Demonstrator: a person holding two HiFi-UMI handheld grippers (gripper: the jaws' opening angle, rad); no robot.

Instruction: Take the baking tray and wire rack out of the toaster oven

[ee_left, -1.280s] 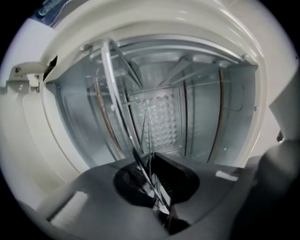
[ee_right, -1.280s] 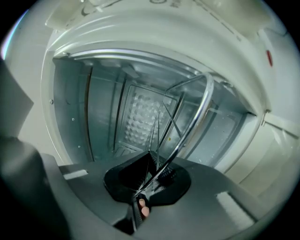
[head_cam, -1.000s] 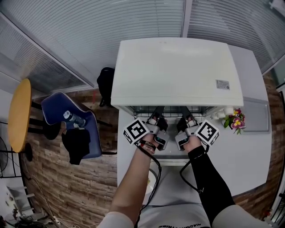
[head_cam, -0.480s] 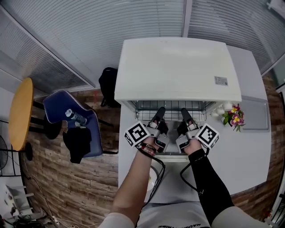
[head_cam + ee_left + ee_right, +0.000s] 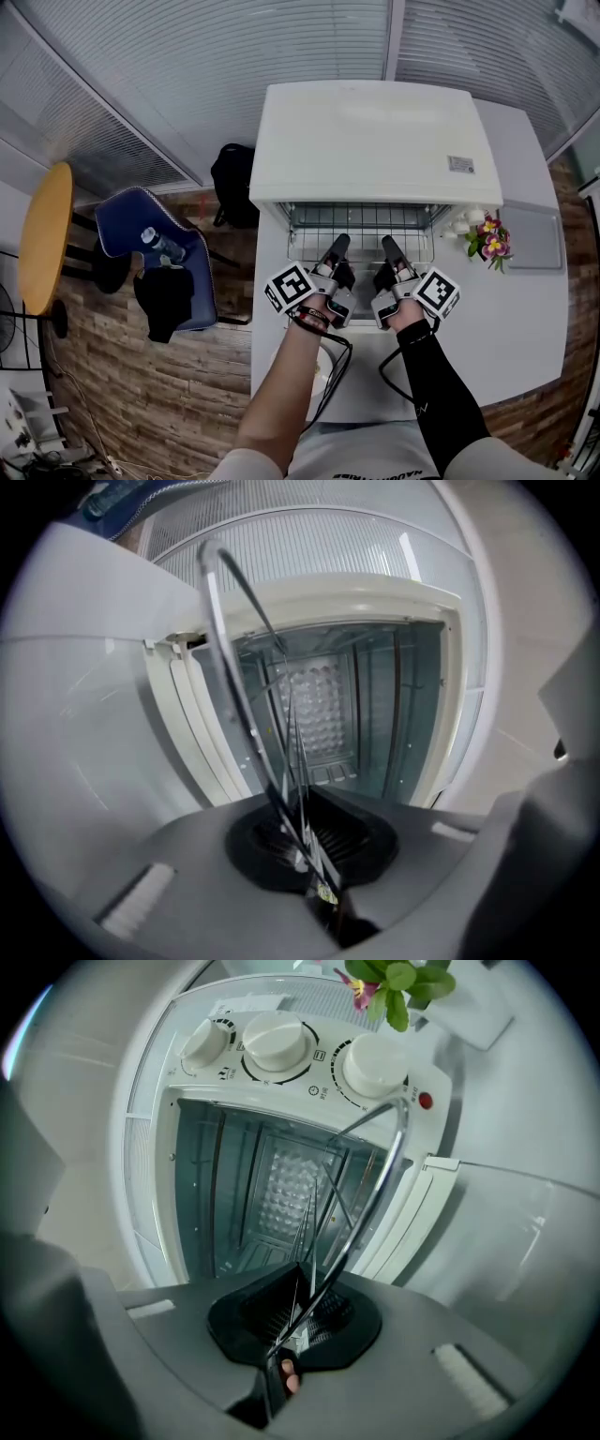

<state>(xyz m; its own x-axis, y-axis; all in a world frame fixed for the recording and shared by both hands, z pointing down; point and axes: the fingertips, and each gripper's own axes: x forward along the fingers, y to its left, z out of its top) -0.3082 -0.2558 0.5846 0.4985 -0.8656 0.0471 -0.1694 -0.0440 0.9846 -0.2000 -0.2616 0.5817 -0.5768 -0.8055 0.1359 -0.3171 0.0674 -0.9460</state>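
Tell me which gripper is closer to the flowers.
Right. The right gripper sits left of the flowers, shut on the wire rack; the left gripper grips the rack farther left.

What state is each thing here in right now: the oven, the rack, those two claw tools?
toaster oven: door open.
wire rack: partway out of the oven front, gripped at its front edge.
left gripper: shut on the wire rack.
right gripper: shut on the wire rack.
bottle: lying on the blue chair.
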